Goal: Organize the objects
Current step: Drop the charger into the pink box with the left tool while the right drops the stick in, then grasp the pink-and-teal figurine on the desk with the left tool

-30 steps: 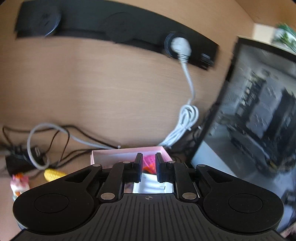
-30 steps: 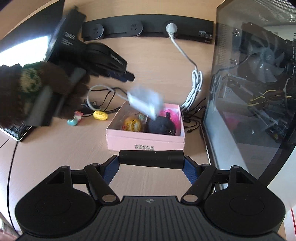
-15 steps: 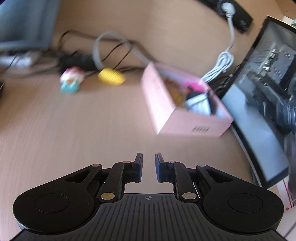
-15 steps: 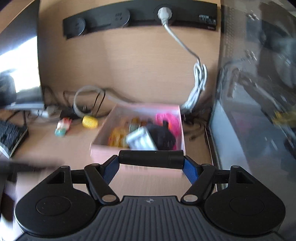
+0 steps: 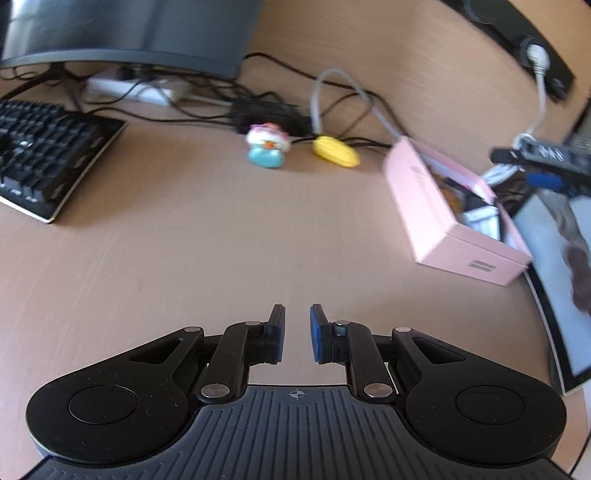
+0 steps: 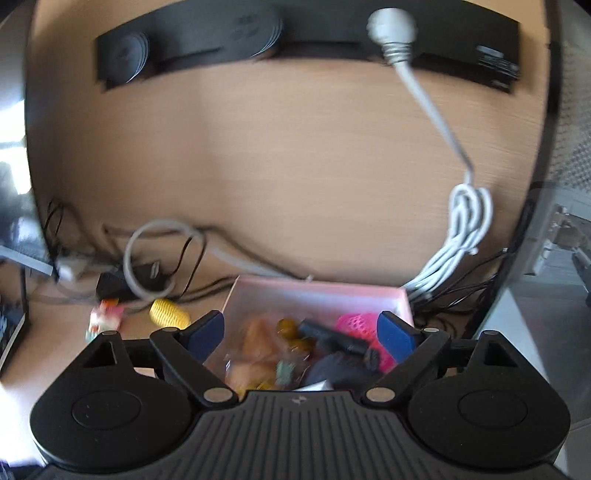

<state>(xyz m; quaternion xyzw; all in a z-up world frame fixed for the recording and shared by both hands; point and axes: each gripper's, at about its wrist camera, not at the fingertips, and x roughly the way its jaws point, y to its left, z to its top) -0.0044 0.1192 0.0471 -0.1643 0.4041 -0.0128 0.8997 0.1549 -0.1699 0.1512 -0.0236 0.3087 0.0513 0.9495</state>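
Note:
A pink box stands on the wooden desk at the right; in the right wrist view its rim shows, with a black cylinder, a pink mesh ball and orange and yellow items inside. A small toy figure and a yellow corn-like toy lie on the desk left of the box. My left gripper hovers over bare desk, jaws slightly apart and empty. My right gripper is open wide, just above the box; it also shows in the left wrist view.
A black keyboard lies at the left below a monitor. Tangled cables and a white power strip run along the back. A glass-sided computer case stands right of the box. A black socket bar is on the wall.
My right gripper moved forward over the box and opened; the black cylinder it held now lies in the box. My left gripper pulled back left, away from the box.

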